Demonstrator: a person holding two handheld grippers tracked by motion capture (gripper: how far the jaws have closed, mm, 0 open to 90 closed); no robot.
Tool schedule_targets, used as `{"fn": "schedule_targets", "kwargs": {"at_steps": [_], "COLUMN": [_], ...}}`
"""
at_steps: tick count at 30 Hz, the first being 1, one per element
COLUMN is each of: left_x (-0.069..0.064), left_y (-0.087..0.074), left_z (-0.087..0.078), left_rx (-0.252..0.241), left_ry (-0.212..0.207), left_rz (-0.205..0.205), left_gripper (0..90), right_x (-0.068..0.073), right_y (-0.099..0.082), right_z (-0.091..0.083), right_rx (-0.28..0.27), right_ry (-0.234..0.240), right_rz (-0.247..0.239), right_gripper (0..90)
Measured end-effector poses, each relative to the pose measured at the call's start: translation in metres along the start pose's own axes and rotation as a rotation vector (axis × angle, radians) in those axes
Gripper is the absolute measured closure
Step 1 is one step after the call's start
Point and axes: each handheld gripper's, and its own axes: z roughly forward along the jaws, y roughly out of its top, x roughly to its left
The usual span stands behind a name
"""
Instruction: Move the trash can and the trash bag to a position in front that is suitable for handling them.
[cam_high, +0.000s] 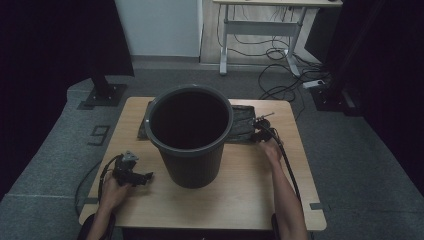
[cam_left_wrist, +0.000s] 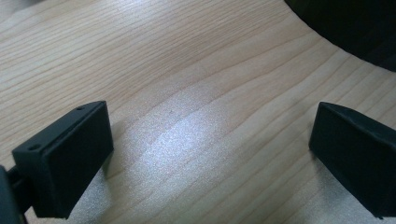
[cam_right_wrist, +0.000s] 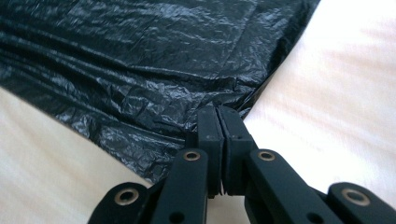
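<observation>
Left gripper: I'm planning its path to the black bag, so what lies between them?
In the high view, the dark bucket stands on the table between the left gripper and the black bag, which lies flat behind it.

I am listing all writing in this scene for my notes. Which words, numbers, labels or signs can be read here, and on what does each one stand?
"9": one dark digit on the grey floor mat left of the table.
No text can be read on the bucket, the black plastic bag, the left gripper, the right gripper or the far desk.
</observation>
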Motion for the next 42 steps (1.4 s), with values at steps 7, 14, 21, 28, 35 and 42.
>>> {"fn": "schedule_targets", "kwargs": {"at_steps": [7, 14, 21, 28, 35, 42], "left_x": [0.0, 0.0, 0.0, -0.001, -0.001, -0.001], "left_y": [0.0, 0.0, 0.0, 0.0, 0.0, 0.0], "left_z": [0.0, 0.0, 0.0, 0.0, 0.0, 0.0], "left_rx": [0.0, 0.001, 0.001, -0.001, -0.001, 0.0], "left_ry": [0.0, 0.001, 0.003, 0.002, 0.002, 0.002], "left_rz": [0.0, 0.0, -0.001, -0.004, -0.003, -0.003], "left_gripper": [0.0, 0.0, 0.0, 0.0, 0.0, 0.0], "right_x": [0.013, 0.027, 0.05, 0.025, -0.028, -0.053], "right_y": [-0.033, -0.062, -0.108, -0.111, -0.077, -0.054], "right_z": [-0.025, -0.046, -0.075, -0.097, -0.077, -0.05], "right_rx": [-0.008, -0.024, -0.038, -0.056, -0.075, -0.047], "right_ry": [0.0, 0.013, 0.026, -0.062, -0.146, -0.197], "right_rz": [-0.036, -0.032, 0.011, 0.075, 0.159, 0.171], "right_gripper": [87.4, 87.4, 86.8, 39.5, 32.3, 42.1]}}
